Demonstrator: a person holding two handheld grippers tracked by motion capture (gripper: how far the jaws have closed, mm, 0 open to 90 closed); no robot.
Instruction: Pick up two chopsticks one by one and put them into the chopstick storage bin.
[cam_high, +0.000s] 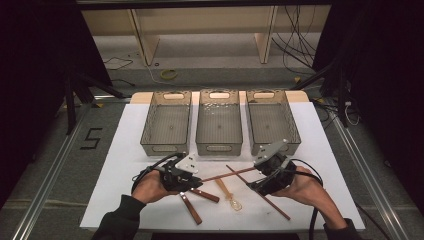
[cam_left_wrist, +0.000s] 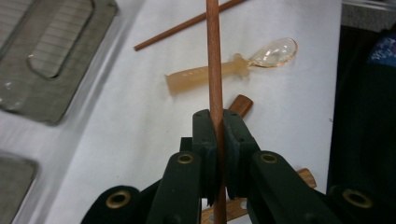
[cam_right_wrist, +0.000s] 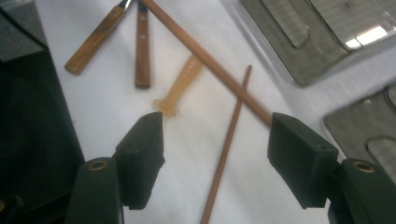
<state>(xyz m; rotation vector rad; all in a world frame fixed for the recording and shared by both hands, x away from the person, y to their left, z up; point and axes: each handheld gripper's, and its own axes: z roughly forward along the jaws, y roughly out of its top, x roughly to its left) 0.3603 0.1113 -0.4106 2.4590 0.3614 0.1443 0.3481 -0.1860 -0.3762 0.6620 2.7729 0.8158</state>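
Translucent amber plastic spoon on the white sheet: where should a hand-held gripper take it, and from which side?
Grip the translucent amber plastic spoon on its flat, straight handle, jaws across the width, coming straight down from above. It lies flat on the white sheet, and its handle end looks clear of the thin brown wooden chopstick; the rounded bowl would likely slip.

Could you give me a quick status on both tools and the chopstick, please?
Left tool shut on chopstick. Right tool open, nothing held. Second chopstick and spoon lie nearby on the table.

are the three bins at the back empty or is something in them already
Empty. In the high view the left bin, middle bin and right bin show bare ribbed floors; the chopsticks and spoon lie on the table.
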